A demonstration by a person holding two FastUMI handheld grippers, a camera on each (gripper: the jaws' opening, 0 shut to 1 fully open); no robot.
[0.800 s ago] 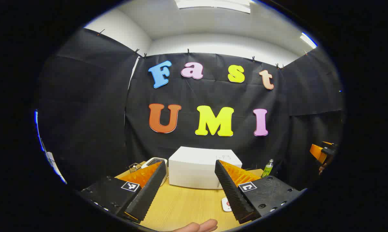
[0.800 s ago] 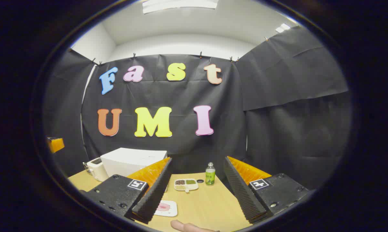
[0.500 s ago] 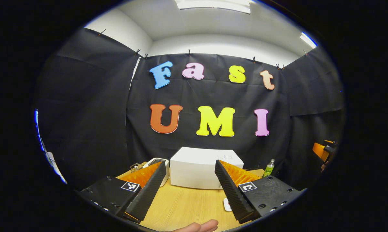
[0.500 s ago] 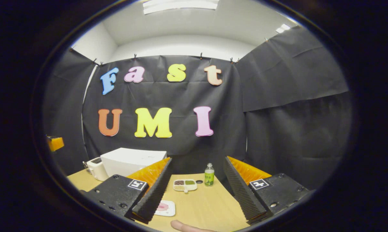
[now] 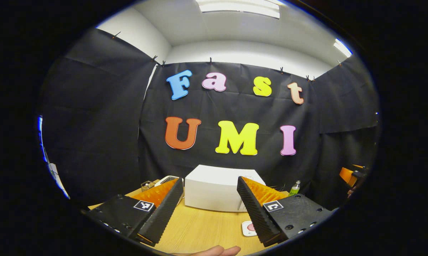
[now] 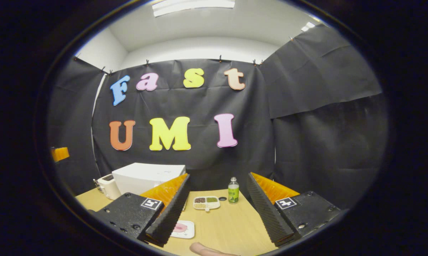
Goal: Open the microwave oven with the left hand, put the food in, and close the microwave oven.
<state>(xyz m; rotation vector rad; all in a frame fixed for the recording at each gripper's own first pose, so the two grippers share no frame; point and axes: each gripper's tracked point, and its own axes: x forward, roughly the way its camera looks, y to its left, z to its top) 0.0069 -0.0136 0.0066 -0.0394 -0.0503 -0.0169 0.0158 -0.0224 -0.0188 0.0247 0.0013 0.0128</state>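
We are holding both hand-held grippers, left (image 5: pixel 209 208) and right (image 6: pixel 215 209), spread apart above the desk (image 6: pixel 228 224), facing the closed microwave oven (image 5: pixel 214 190).

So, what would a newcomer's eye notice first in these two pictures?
First the white microwave oven, closed, at the back of the wooden table between the left gripper jaws, which stand open. Then the small white plate with pink food near the open right gripper, and the green bottle behind it.

Black cloth walls (image 5: pixel 93 124), white ceiling (image 6: pixel 206 32) with light panels (image 5: pixel 240 7), wooden table (image 6: pixel 228 224).
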